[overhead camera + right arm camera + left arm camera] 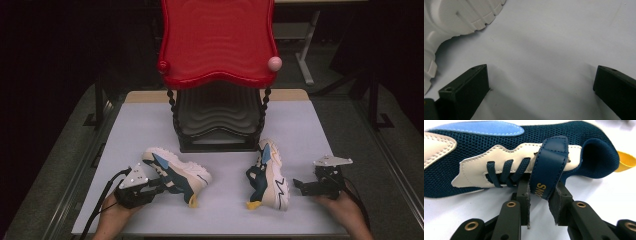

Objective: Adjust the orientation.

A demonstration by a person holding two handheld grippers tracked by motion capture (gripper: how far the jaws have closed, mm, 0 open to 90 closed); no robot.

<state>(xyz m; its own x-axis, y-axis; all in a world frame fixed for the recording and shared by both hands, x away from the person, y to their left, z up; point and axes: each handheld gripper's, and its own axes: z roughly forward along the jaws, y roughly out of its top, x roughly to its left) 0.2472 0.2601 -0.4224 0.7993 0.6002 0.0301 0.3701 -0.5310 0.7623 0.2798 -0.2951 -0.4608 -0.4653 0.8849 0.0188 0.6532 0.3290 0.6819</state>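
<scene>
Two cream, navy and blue sneakers lie on the pale table (310,125). The left sneaker (182,172) rests on its side, its navy mesh upper (499,152) close in the left gripper view. My left gripper (159,184) (540,187) is shut on that shoe's navy strap (550,162), whose end hangs between the jaws. The right sneaker (272,175) lies with its toe toward the rack; its white sole (454,17) is in the right gripper view. A short way to its right, my right gripper (298,186) (541,72) is open wide over bare table.
A shoe rack stands at the back middle of the table, with a red wavy top shelf (217,40) and a black lower shelf (217,120). A pink knob (274,63) caps its right post. Bare tabletop lies between the shoes.
</scene>
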